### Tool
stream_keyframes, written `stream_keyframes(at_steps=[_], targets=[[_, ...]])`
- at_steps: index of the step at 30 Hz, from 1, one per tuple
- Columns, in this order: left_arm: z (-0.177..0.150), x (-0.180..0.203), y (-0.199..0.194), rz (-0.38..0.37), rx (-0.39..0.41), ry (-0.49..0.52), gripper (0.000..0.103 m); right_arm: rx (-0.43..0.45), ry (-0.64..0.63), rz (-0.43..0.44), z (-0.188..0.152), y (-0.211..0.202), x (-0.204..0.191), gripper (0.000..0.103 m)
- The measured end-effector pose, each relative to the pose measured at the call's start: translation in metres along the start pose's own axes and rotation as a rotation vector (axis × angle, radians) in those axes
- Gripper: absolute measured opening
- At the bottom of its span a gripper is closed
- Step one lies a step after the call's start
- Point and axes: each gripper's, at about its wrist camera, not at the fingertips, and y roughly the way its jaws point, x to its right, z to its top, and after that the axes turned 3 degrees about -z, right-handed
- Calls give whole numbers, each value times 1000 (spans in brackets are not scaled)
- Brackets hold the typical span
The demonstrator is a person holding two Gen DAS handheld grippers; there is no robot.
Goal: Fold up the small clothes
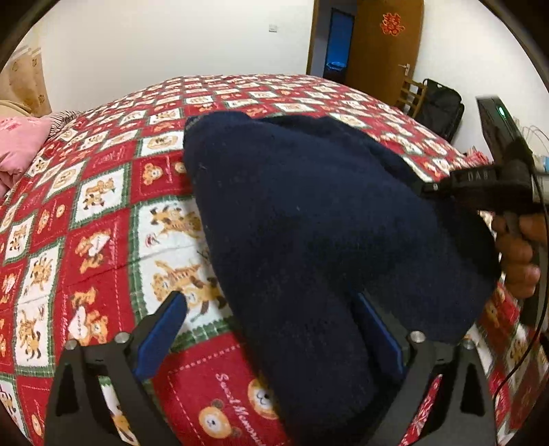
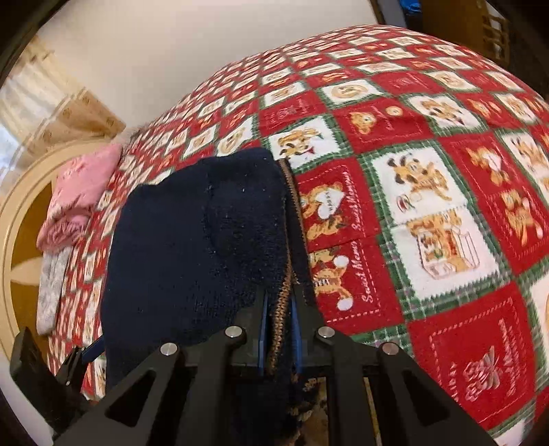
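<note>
A: Room? Plain white walls (image 1: 154,44), brown door (image 1: 387,41) w/ red paper cutout (image 1: 392,24), far right.

B: Furniture?

A: Bed (image 1: 103,212) w/ red-white cartoon cover, cream curved headboard (image 2: 20,212). Patterned curtain (image 2: 58,116) on left, daylight thru it.

This is a bedroom in a home. A bed (image 1: 103,212) fills most of both views, covered with a red, white and green patchwork blanket printed with cartoon bears and tigers. At nine o'clock in the left wrist view lies folded pink bedding (image 1: 20,147), with a patterned curtain (image 1: 27,79) above it at ten o'clock. At one o'clock stands a brown wooden door (image 1: 387,44) bearing a red paper decoration (image 1: 390,23), with a black bag (image 1: 441,109) on the floor near it at two o'clock. Plain white walls (image 1: 171,44) close the room.
</note>
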Motion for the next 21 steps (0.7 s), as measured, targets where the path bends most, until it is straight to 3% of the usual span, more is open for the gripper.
stream_keyframes(at_steps=[1, 3, 5, 8, 10, 14, 21], targets=[[-2, 1, 2, 4, -9, 5, 101, 3, -2, -11, 3, -3, 0, 24], [-3, 1, 0, 13, 3, 7, 101, 77, -46, -113, 9, -19, -10, 41], [-3, 3, 0, 24, 11, 12, 101, 168, -105, -145, 16, -36, -29, 41], [-4, 5, 2, 22, 11, 11, 102, 218, -209, -44, 21, -45, -67, 47], [-4, 4, 2, 14, 8, 8, 102, 166, -295, -11, 22, -29, -94, 53], [-4, 0, 5, 5, -8, -13, 103, -10, -287, -170, 22, 39, -92, 53], [-4, -1, 8, -11, -33, -31, 103, 47, -269, -195, 24, 40, -77, 54]])
